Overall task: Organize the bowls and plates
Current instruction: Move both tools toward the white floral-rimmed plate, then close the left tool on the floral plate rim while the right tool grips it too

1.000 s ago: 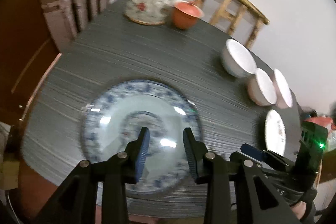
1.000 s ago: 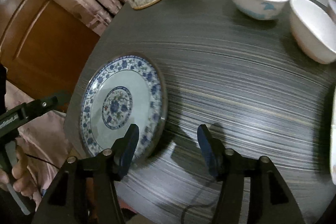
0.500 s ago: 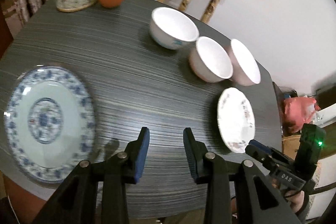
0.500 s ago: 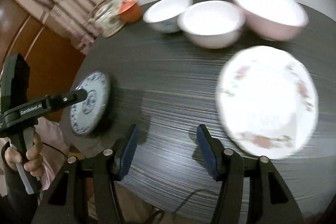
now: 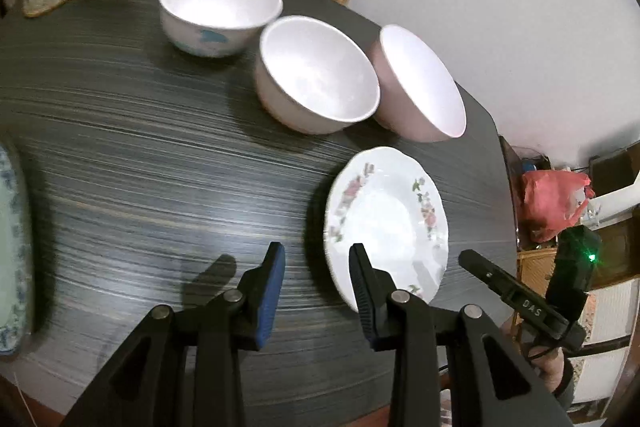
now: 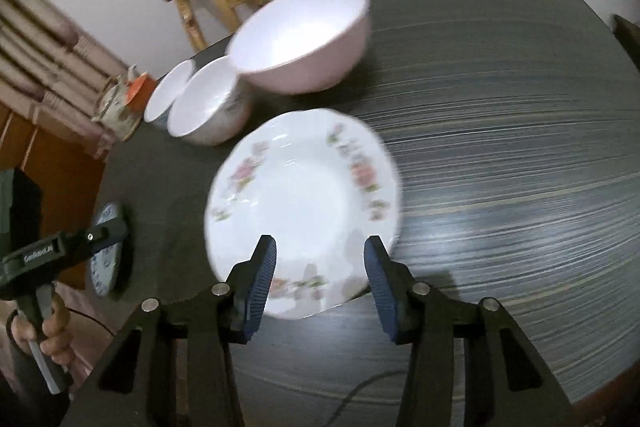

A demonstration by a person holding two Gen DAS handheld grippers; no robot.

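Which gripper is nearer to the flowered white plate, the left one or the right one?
Right. The right gripper hangs over the flowered white plate, jaws apart and empty, having just narrowed. The left gripper hangs beside the plate's edge.

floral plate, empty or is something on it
Empty. The floral plate lies flat on the table with its white centre bare; the right gripper hovers above its near rim, holding nothing.

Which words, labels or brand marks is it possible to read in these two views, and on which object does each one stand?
"DAS": on the right gripper, seen from the left wrist.
"GenRobot.AI", small and blurred, so uncertain: on the left gripper, seen from the right wrist.
No readable text on the floral plate or bowls.
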